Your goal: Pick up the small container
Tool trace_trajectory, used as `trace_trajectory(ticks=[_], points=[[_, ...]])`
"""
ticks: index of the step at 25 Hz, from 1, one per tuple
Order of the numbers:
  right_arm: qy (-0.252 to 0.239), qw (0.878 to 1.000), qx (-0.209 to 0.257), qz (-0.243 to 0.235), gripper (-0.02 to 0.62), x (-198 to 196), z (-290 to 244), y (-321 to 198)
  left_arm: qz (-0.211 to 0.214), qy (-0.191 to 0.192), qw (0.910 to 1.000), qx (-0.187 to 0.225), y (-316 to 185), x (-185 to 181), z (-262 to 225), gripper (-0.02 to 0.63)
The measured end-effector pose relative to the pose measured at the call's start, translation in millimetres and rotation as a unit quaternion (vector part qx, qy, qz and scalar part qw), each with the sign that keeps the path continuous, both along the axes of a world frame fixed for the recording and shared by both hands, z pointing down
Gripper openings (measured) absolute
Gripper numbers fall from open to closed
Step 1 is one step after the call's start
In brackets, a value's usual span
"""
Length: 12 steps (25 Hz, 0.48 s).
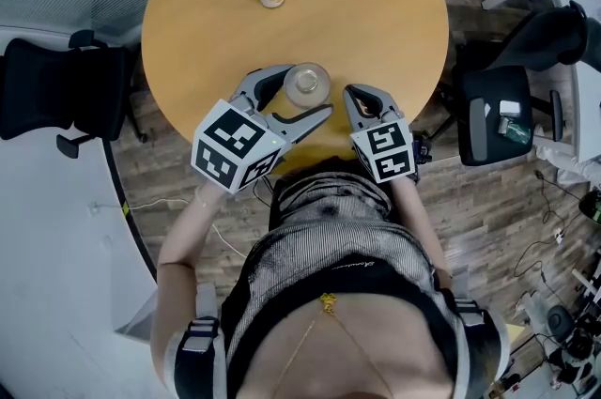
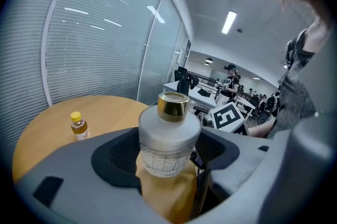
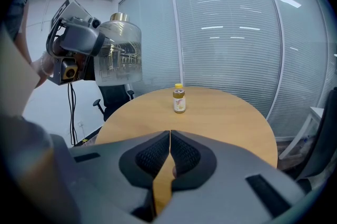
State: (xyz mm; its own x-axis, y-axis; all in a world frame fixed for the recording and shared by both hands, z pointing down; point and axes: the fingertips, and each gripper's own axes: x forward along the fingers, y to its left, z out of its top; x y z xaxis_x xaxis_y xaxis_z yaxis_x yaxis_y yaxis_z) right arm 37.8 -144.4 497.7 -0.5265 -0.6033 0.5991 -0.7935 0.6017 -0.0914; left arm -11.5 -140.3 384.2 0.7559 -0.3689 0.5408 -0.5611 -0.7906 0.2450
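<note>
Round wooden table (image 1: pixel 376 22) lay below me, with my left gripper (image 1: pixel 305 93) clamped across the frosted gold-capped container (image 2: pixel 168 138), upright over the near edge. I judged the lift was straight up. My right gripper (image 3: pixel 169 136) sat just beside it, jaws together and empty.

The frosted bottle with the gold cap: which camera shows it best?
The left gripper view: the frosted bottle fills the centre, cap and printed body sharp, gripped by the left hand-held gripper. The head view shows only its top. The right gripper view shows its side, partly behind that gripper.
</note>
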Motion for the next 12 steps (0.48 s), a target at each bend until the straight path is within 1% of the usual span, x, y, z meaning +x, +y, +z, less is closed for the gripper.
trace_trajectory(ticks=[9, 12], points=[[0.002, 1.000, 0.002, -0.003, 0.021, 0.2, 2.7, -2.3, -0.004, -0.003, 1.0000, -0.002, -3.1, -1.8, 3.5, 0.341], [0.004, 1.000, -0.007, -0.006, 0.021, -0.4, 5.4, 0.1, -0.003, -0.005, 1.0000, -0.004, -2.8, -2.3, 6.1, 0.341]])
